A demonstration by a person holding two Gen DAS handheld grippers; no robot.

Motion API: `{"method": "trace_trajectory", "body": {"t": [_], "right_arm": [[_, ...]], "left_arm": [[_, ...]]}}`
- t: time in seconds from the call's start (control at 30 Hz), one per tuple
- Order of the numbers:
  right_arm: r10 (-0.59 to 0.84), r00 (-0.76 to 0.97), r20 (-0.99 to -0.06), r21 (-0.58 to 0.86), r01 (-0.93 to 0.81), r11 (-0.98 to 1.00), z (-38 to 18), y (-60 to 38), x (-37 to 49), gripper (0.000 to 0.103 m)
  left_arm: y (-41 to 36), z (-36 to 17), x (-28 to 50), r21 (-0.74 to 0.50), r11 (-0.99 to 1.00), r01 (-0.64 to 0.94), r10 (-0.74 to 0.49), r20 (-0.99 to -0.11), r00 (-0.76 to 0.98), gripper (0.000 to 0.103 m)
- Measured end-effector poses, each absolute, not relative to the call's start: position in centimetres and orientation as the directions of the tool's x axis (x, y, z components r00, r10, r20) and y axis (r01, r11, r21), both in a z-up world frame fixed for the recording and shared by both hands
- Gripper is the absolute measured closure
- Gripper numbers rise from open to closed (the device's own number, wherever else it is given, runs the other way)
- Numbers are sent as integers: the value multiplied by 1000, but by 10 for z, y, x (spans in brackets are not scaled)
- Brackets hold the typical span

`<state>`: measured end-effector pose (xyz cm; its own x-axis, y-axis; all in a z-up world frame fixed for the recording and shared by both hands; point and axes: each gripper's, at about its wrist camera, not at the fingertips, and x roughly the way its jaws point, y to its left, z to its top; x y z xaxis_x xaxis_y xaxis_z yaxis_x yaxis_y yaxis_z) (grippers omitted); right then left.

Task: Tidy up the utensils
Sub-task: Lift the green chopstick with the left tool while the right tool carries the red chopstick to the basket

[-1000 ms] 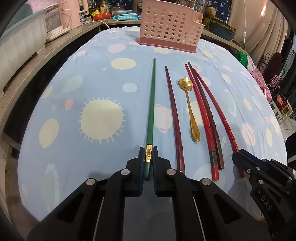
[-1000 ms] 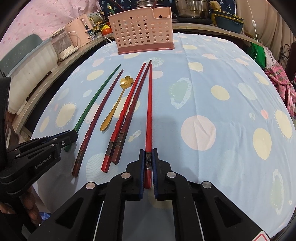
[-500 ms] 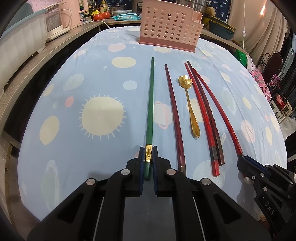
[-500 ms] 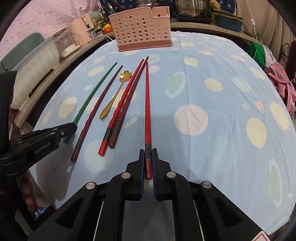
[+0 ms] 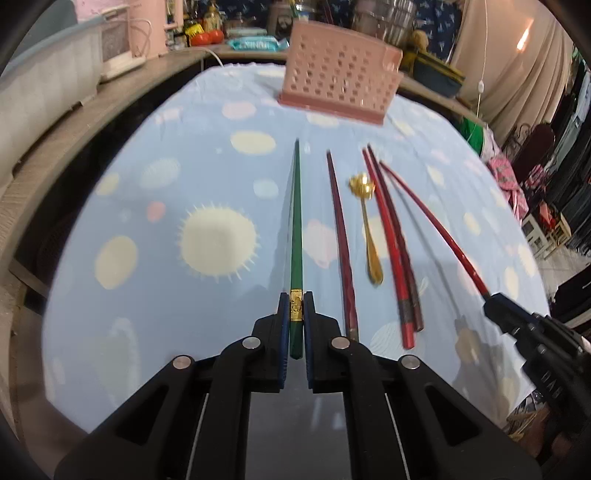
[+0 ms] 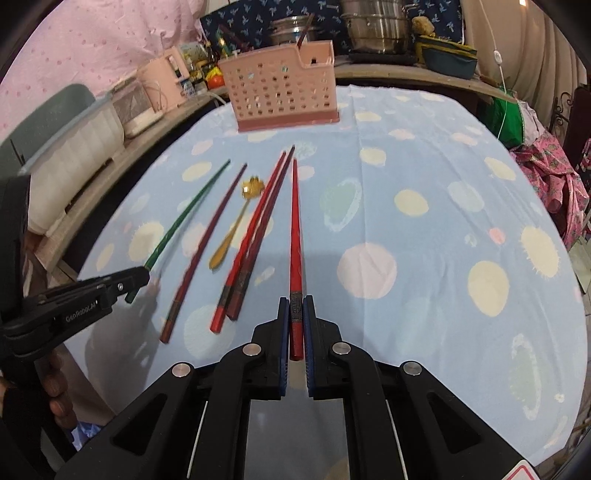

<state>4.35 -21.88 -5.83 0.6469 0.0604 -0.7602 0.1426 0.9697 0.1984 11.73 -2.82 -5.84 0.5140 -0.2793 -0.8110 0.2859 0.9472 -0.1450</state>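
Dim indoor light, lamp glare (image 5: 523, 35) top right. Motion blur on pink basket (image 5: 340, 86) and tablecloth (image 5: 155, 295). Heavy fisheye bending, dark vignette corners.

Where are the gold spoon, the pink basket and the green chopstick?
gold spoon (image 5: 370, 236), left wrist view, middle of its handle.
pink basket (image 6: 280, 98), right wrist view, perforated front wall.
green chopstick (image 5: 296, 221), left wrist view, mid-shaft ahead of the left gripper (image 5: 294, 325).
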Motion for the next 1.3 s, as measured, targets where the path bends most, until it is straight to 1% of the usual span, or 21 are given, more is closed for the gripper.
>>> {"method": "trace_trajectory", "body": {"t": [0.2, 0.43, 0.77, 0.97, 1.1, 1.3], "right_arm": [[46, 736, -675, 223, 145, 964, -11, -234, 43, 96], [14, 825, -565, 237, 146, 960, 47, -260, 59, 96], [21, 870, -492, 277, 134, 952, 90, -292, 107, 96], [25, 895, -446, 306, 126, 944, 115, -308, 137, 96], [18, 916, -400, 312, 118, 943, 135, -316, 154, 96], [-35, 946, -323, 283, 132, 950, 175, -329, 192, 96]], "left_arm": [[-17, -20, 125, -159, 947, 279, -298, -759, 579, 96], [-15, 24, 151, -144, 952, 269, -291, -693, 659, 96], [-17, 92, 202, -164, 948, 274, -318, -580, 750, 96], [-25, 120, 226, -161, 946, 283, -324, -533, 781, 96], [-33, 146, 241, -156, 941, 300, -338, -483, 808, 96], [-47, 197, 269, -152, 938, 311, -346, -383, 856, 96]]}}
